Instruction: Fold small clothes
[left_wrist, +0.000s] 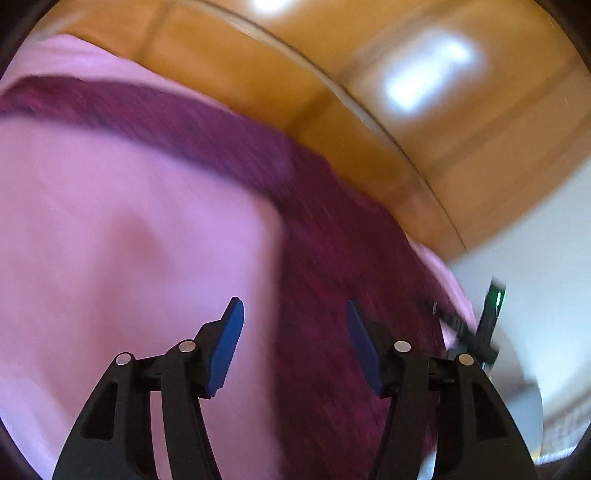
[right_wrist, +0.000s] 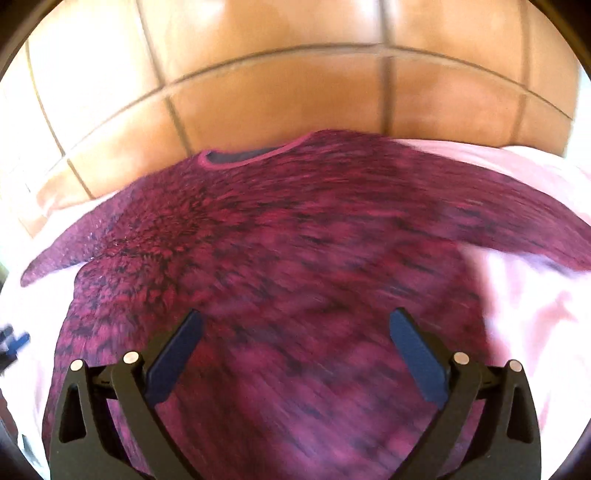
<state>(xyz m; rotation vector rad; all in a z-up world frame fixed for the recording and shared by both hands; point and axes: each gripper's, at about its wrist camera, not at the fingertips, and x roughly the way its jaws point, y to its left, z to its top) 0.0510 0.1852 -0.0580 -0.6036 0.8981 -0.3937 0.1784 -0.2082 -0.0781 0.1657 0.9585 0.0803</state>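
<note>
Both claws wide, gripping nothing: left claw (left_wrist: 294, 314), right claw (right_wrist: 295, 325) over maroon shirt (right_wrist: 280, 236) on pink sheet (left_wrist: 110, 221).

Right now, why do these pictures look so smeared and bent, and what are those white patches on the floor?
Left view: the purple top and pink sheet are streaked by motion blur; the white patches are glare on the tiled floor. Right view: the top smears toward the edges, and the fisheye lens bows the tile lines. Both tongs stay sharp.
</note>
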